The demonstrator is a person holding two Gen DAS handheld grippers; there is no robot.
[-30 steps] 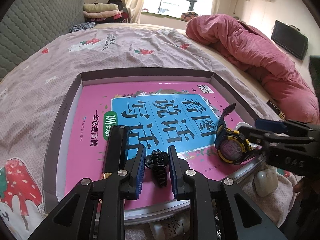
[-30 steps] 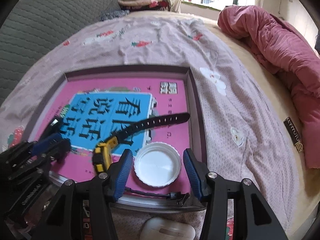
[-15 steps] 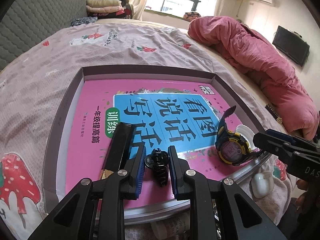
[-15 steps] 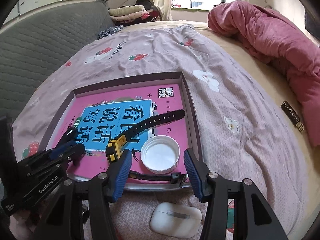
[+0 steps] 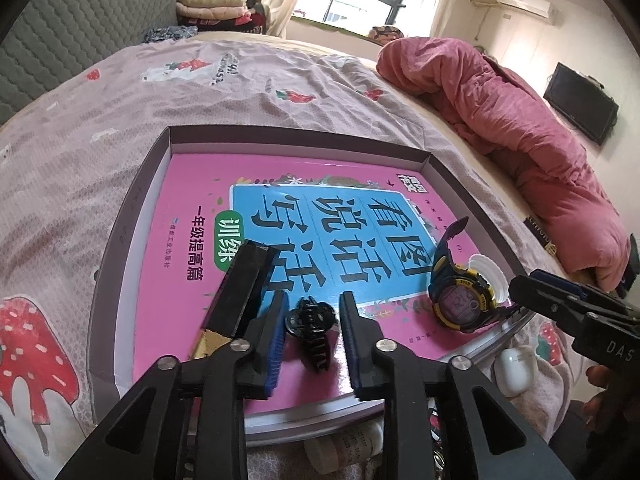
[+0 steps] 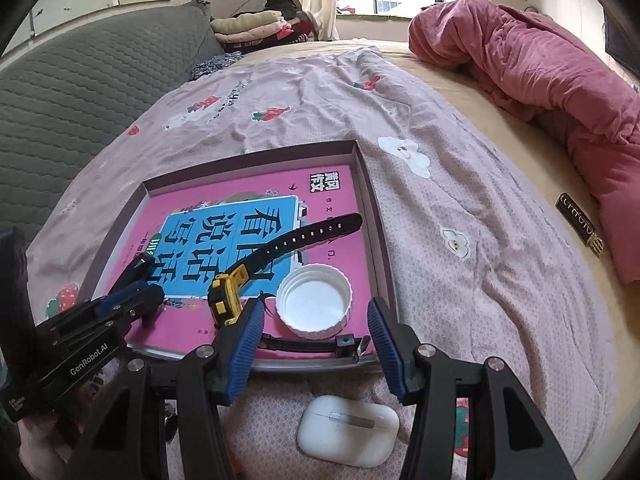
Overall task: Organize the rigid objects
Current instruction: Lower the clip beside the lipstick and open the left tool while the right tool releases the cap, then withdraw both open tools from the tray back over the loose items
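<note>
- Left wrist view: left gripper (image 5: 313,322) opening now, no longer pressed on the black hair clip (image 5: 310,330); clip lying between the blue pads on the pink book (image 5: 188,248), a sliver of gap on each side, though contact at the left pad hard to rule out.
- Likely meaning: clip just set down inside the shallow box (image 5: 132,216); one more item placed.
- Watch (image 5: 460,296) at 3 o'clock of the clip, white cap (image 5: 489,269) just behind it.
- Right wrist view: right gripper (image 6: 316,332) spread, pinching nothing, drawn back from the cap (image 6: 314,305).
- Earbud case (image 6: 348,430) at 6 o'clock, outside the box on the bedspread; probably next.
</note>
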